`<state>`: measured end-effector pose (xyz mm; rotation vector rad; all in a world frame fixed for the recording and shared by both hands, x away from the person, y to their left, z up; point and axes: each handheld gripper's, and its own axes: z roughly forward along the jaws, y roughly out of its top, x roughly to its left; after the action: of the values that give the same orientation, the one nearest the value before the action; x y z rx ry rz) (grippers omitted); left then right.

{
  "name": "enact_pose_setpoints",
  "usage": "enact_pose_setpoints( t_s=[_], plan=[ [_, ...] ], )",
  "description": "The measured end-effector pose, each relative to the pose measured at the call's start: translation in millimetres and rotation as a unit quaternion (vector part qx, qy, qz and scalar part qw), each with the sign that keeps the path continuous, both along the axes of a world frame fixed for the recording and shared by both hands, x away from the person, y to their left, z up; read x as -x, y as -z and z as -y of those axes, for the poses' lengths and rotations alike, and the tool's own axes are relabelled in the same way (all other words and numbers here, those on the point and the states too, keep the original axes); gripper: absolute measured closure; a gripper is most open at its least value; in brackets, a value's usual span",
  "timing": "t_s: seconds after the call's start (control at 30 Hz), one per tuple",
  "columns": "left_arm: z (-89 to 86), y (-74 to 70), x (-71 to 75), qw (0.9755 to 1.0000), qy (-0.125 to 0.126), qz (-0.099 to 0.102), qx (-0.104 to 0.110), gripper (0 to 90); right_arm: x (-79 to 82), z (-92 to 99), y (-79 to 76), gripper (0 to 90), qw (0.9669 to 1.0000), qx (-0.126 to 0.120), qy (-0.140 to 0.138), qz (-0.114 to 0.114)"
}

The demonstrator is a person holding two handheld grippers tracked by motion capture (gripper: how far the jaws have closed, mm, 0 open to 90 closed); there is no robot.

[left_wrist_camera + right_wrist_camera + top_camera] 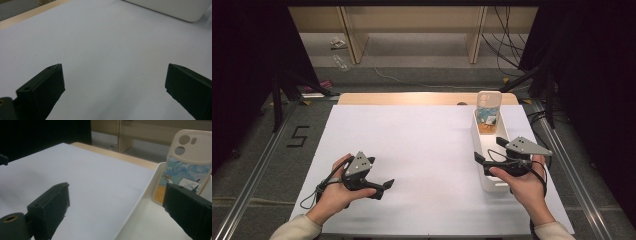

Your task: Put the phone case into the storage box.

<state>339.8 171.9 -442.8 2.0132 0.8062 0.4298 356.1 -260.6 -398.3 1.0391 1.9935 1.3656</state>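
Near the worktop's (422,145) front-left corner your left tongs (379,189) hover low, spread and empty, while your right tongs (490,150) gape over the white tray (488,185) along the right edge, the phone case (488,112) upright at its far end.

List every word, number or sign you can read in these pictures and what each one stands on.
"5": a dark numeral marked on the grey floor left of the table.
Phone case leaning in the white tray: a painted picture with a small white panel; any writing on it is too blurred to read.
Left gripper and right gripper: no readable marking on either.
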Motion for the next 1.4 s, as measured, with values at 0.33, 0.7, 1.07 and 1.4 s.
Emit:
enact_pose_setpoints(
  t_s=[0.33,0.7,1.07,1.4],
  plan=[
    [-1.3,0.8,-1.1,1.0000,-0.003,0.000,0.003,1.8,6.9,0.8,5.0,6.9,0.9999,-0.008,-0.012,0.008],
    [-1.2,0.7,-0.7,1.0000,-0.003,0.002,0.003,1.8,17.6,2.1,12.1,6.9,0.9996,-0.008,-0.024,0.009],
    [-2.2,1.2,-1.1,1.0000,-0.003,0.000,0.001,1.8,23.5,-0.4,16.4,7.1,0.9994,-0.006,-0.031,0.011],
    [-1.9,1.7,-1.0,1.0000,-0.003,-0.001,0.001,1.8,30.7,0.5,19.3,7.1,0.9992,-0.006,-0.037,0.011]
  ],
)
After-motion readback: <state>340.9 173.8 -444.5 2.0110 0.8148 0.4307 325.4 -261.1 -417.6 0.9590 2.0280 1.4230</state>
